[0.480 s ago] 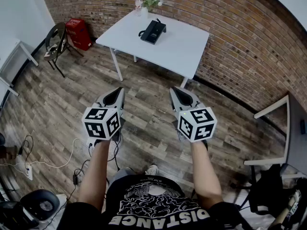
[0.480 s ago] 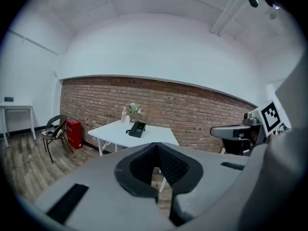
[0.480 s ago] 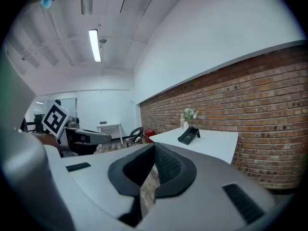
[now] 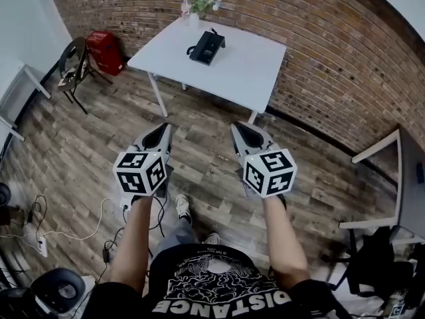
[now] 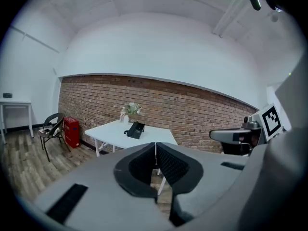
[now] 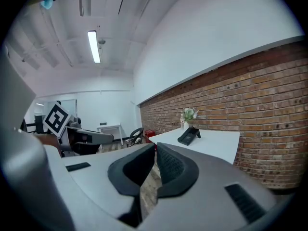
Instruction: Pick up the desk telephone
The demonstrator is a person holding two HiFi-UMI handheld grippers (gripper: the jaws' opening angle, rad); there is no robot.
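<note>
Both grippers are held out in front of the person, side by side and apart, over the wood floor (image 4: 206, 165). Neither is anywhere near the table.

Left gripper (image 4: 164, 127): its own view shows the jaws fully together, pads meeting at the tip, with nothing between them. Its marker cube faces the head camera.

Right gripper (image 4: 236, 127): same state, jaws pressed together and nothing in the grip. Both point slightly below level, toward the table.

The desk telephone (image 4: 206, 47) is black and sits on the white table (image 4: 246, 65), toward the far side near the brick wall (image 4: 319, 52). The handset is on the cradle and a cord shows at its left side. It is well apart from both grippers and untouched. Both gripper views show it beyond the closed jaw tips, small and far off.

Also on the table, at the far corner behind the phone, are a vase of flowers (image 4: 201, 2) and a clear bottle (image 4: 185, 6) just beside it.

Left of the table, a dark chair (image 4: 74, 62) stands on the floor, with a red thing (image 4: 105, 48) by the wall next to it. It could be a box or a canister; it is too small to tell.

Cables (image 4: 66, 228) trail over the floor at lower left. One shoe (image 4: 182, 208) shows below and between the grippers.
</note>
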